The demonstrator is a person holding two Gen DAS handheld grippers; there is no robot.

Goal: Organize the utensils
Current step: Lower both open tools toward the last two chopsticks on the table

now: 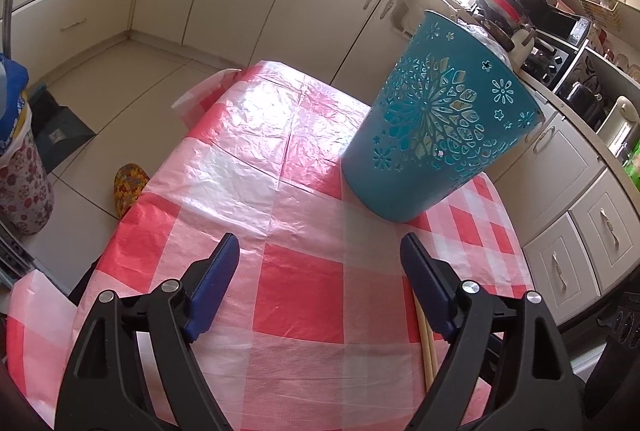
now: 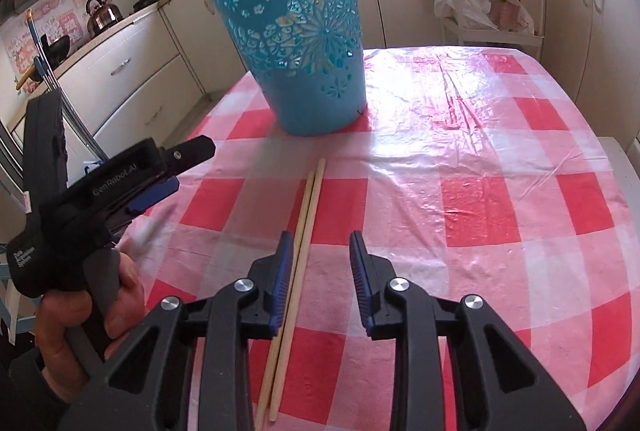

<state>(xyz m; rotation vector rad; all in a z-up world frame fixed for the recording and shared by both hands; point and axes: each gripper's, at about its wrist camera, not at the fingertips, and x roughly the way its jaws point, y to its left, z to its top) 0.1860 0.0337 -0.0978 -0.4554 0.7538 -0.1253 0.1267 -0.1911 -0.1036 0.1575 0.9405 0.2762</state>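
Right gripper (image 2: 318, 263) nearest, jaws apart, nothing held; left blue pad just beside pair of thin pale wooden chopsticks (image 2: 306, 215) lying side by side on red-white checked plastic tablecloth (image 2: 480, 191).

Risk: sticks thin, flat, off centre between jaws; closing now probably catches one only, or pushes both sideways on slippery cloth.

Sticks straight, light, point toward teal perforated plastic bucket (image 2: 304, 51), upright, near their far ends.

Left gripper (image 1: 320, 251) jaws wide apart, empty, hovers over table.

We lose the chopsticks' (image 2: 298, 251) near ends under the right gripper (image 2: 320, 263) (left view shows only stubs (image 1: 425, 347)).
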